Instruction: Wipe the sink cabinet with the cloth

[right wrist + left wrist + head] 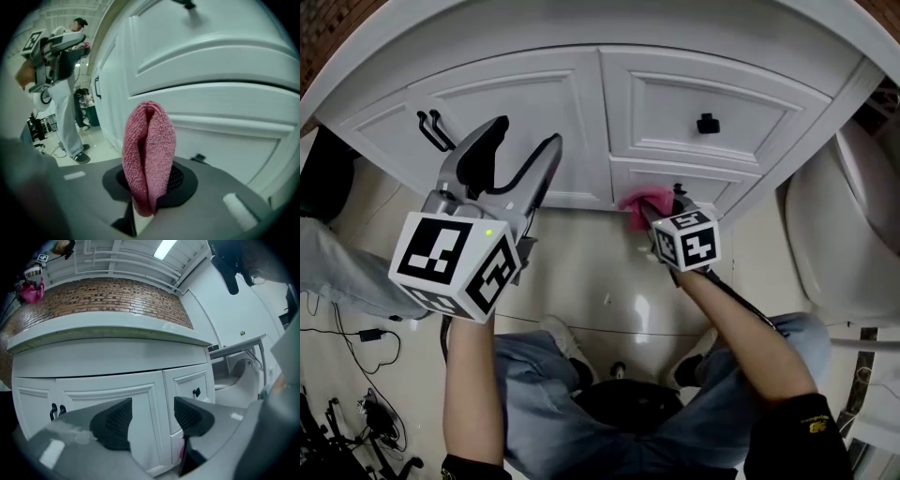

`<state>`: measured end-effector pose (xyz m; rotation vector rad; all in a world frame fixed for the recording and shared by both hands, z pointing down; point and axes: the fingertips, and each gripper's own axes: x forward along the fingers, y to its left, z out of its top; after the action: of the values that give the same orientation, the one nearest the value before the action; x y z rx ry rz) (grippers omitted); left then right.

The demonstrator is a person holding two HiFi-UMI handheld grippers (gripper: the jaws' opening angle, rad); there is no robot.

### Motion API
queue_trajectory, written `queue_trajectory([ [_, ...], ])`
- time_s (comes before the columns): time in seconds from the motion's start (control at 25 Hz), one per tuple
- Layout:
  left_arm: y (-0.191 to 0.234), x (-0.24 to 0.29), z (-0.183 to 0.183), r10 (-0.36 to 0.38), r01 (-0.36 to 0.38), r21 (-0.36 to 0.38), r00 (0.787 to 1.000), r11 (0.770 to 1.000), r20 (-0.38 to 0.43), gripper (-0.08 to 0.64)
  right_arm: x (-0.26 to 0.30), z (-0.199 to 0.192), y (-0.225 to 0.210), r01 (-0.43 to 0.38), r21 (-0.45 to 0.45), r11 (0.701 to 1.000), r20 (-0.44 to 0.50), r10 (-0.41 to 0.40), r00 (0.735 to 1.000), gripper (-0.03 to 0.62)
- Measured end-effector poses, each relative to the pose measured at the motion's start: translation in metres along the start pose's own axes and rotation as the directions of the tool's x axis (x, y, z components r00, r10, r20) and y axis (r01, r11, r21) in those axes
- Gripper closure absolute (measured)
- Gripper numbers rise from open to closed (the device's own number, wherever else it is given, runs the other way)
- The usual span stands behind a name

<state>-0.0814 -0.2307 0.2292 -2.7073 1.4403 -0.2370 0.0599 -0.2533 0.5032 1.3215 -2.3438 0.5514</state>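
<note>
Right gripper [150,183] is clamped on the cloth [149,150], a pink, nubbly terry fold pinched at its lower end between the black meshed pads [182,178]. Its long axis runs straight out along the jaws. The rounded tip aims at the lower drawer front [698,180] of the white sink cabinet [525,103], which has smooth painted panels with raised moulding. Whether it touches the panel, I can't tell. Left gripper [151,420] is spread wide with nothing in it, facing the left door [93,390].

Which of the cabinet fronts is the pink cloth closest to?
The lower drawer, under the knobbed drawer and right of the door; the cloth is at its lower left corner.
</note>
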Motion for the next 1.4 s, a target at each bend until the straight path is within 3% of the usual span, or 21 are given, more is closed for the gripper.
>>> queue_trajectory([
  [0.16, -0.005, 0.001, 0.004, -0.026, 0.026, -0.003, 1.000, 1.000, 0.015, 0.278, -0.044, -0.017, -0.058, 0.117, 0.101, 0.988, -0.007, -0.117, 0.993, 0.535],
  [0.28, -0.012, 0.006, 0.006, -0.051, 0.051, 0.010, 0.999, 0.999, 0.017, 0.278, -0.078, -0.033, -0.107, 0.226, 0.172, 0.959, -0.013, -0.227, 0.974, 0.535],
  [0.44, -0.016, 0.009, 0.004, -0.063, 0.062, 0.020, 0.998, 0.998, 0.008, 0.278, -0.118, -0.063, -0.183, 0.431, 0.290, 0.854, -0.069, -0.431, 0.900, 0.537],
  [0.52, -0.015, 0.009, 0.002, -0.059, 0.059, 0.018, 0.998, 0.998, 0.000, 0.278, -0.124, -0.073, -0.193, 0.464, 0.351, 0.813, -0.093, -0.463, 0.881, 0.537],
  [0.6, -0.013, 0.009, 0.000, -0.053, 0.053, 0.018, 0.999, 0.998, -0.008, 0.278, -0.110, -0.074, -0.174, 0.417, 0.367, 0.832, -0.090, -0.414, 0.906, 0.537],
  [0.68, -0.010, 0.009, 0.000, -0.047, 0.047, 0.018, 0.999, 0.999, -0.013, 0.278, -0.082, -0.072, -0.132, 0.299, 0.333, 0.894, -0.084, -0.287, 0.954, 0.537],
  [0.76, -0.006, 0.008, 0.000, -0.039, 0.039, 0.015, 0.999, 0.999, -0.014, 0.278, -0.048, -0.069, -0.080, 0.130, 0.279, 0.951, -0.079, -0.113, 0.991, 0.537],
  [0.84, -0.003, 0.007, -0.002, -0.024, 0.024, -0.009, 1.000, 1.000, -0.010, 0.278, -0.018, -0.070, -0.033, -0.004, 0.221, 0.975, -0.095, 0.026, 0.995, 0.537],
  [0.92, -0.002, 0.005, -0.007, -0.006, 0.005, -0.041, 1.000, 0.999, -0.010, 0.278, 0.007, -0.075, -0.002, -0.065, 0.191, 0.979, -0.123, 0.090, 0.988, 0.537],
  [1.04, 0.002, 0.005, -0.012, 0.015, -0.016, -0.040, 0.999, 0.999, -0.033, 0.276, 0.044, -0.070, 0.024, -0.102, 0.180, 0.978, -0.120, 0.125, 0.985, 0.537],
  [1.2, 0.008, -0.010, -0.009, 0.036, -0.038, -0.037, 0.999, 0.999, -0.040, 0.276, 0.077, -0.066, 0.030, -0.090, 0.204, 0.975, -0.099, 0.112, 0.989, 0.537],
  [1.28, 0.010, -0.016, -0.004, 0.048, -0.049, -0.039, 0.999, 0.998, -0.023, 0.276, 0.081, -0.063, 0.013, -0.046, 0.182, 0.982, -0.086, 0.062, 0.994, 0.537],
  [1.4, 0.002, -0.011, 0.001, 0.030, -0.030, -0.047, 1.000, 0.998, -0.002, 0.276, 0.065, -0.083, -0.032, 0.081, 0.039, 0.996, -0.139, -0.075, 0.987, 0.535],
])
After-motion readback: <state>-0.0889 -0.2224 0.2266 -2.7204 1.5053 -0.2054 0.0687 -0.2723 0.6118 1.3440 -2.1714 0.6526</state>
